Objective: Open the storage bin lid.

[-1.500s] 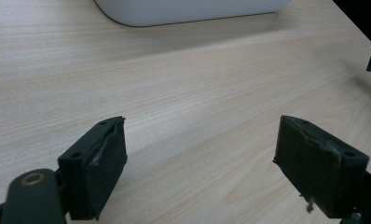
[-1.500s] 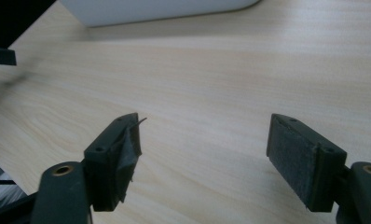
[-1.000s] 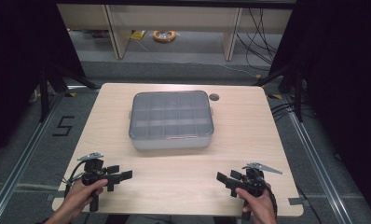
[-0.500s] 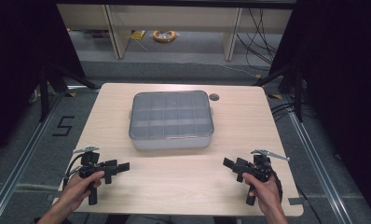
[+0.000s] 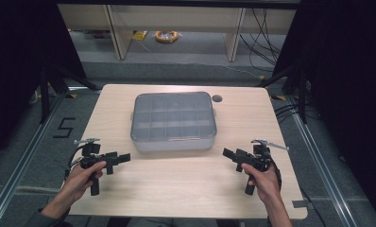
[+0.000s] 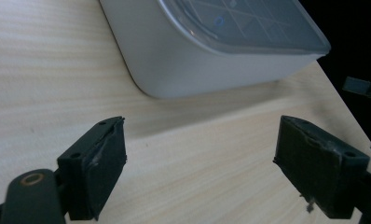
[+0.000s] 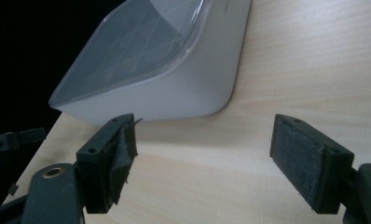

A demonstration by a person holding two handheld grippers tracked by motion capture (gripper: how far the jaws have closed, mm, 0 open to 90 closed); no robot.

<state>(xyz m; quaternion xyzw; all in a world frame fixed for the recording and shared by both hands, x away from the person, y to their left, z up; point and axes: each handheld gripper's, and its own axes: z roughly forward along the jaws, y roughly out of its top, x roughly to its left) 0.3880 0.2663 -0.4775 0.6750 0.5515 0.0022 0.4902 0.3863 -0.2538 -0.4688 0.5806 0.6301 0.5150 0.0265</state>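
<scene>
The grey compartment box sits lid-on at the middle of the table. A one-sided pinch at a rounded corner would likely slide or skew the box, since its smooth walls curve away from the pads. The left gripper lies near the box's front-left corner, the right gripper near its front-right; both point inward, jaws spread wide, empty.

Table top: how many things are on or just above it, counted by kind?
Grey box with clear lid: 1
Black grippers, both open: 2, left gripper and right gripper
Total: 3
</scene>
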